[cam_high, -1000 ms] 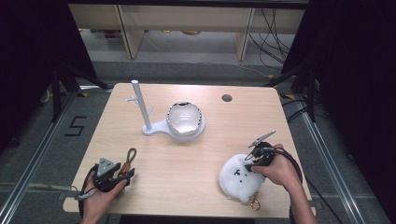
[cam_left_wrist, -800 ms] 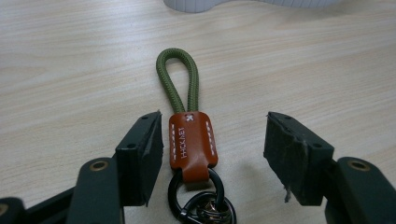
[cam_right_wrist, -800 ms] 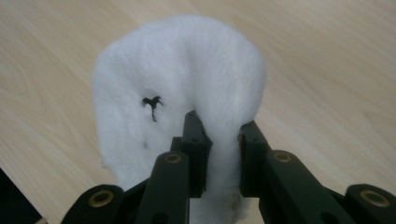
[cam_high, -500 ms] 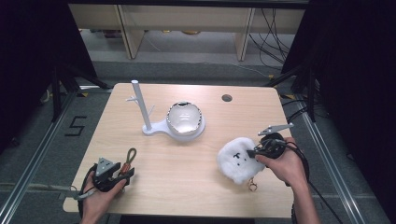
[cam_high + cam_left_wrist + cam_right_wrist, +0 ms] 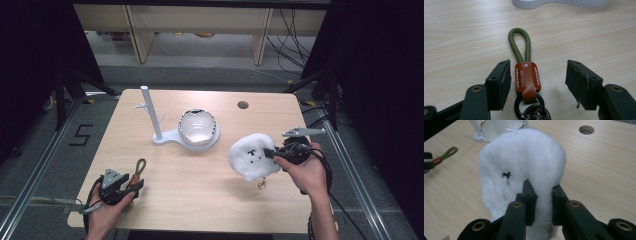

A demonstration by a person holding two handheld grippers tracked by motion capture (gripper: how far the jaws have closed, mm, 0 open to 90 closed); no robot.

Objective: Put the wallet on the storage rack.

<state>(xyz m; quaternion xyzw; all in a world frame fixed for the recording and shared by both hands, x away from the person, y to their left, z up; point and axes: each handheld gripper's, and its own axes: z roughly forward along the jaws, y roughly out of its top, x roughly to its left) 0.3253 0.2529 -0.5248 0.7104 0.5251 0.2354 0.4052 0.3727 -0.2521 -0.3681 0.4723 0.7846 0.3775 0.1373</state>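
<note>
**Right gripper clamped on white plush, left gripper released around key strap**

Right gripper (image 5: 274, 153) at the right side of the table (image 5: 200, 200), jaws pinched on the edge of a white fluffy plush toy (image 5: 252, 156); fur squeezed between the jaws in the right gripper view (image 5: 540, 202). Toy (image 5: 521, 162) has small black stitched marks on it, and a small metal clasp (image 5: 262, 185) hangs at its near edge. Cannot tell if the toy is lifted or touching the table.

Left gripper (image 5: 131, 183) at the near left corner, jaws spread wide (image 5: 537, 82), gripping nothing. Between them lies a key strap (image 5: 525, 75): olive cord loop, orange leather tab, black ring, flat on the wood. Left jaw just beside the tab, right jaw well apart.

White stand (image 5: 152, 117) with a post and a round mirror (image 5: 198, 126) sits mid-table, far from both hands. Round hole (image 5: 243, 105) in the far right of the table.
</note>
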